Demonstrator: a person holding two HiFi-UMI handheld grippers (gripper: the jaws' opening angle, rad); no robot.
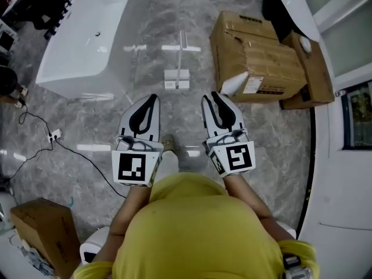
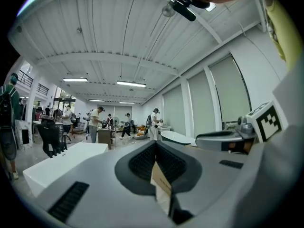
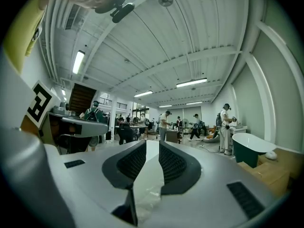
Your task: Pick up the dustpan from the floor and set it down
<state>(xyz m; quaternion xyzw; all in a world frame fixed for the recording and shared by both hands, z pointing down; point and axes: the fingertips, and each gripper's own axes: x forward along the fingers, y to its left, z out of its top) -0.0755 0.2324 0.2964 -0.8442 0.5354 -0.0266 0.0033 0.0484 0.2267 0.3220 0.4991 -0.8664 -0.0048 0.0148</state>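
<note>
While only head view shows dustpan (image 1: 176,79) on floor (image 1: 93,127) | left tool (image 1: 154,97) closed | right tool (image 1: 210,97) parted, empty

Holds both forearms (image 1: 132,197) stretched forward from the torso (image 1: 197,231), side by side and near each other, with the left gripper (image 1: 153,97) pointing level, jaws closed tip to tip, and the right gripper (image 1: 214,96) likewise level, jaws slightly parted around nothing.

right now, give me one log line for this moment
left gripper: shut, empty | right gripper: slightly open, empty | dustpan: upright on floor ahead, apart from both grippers
</note>
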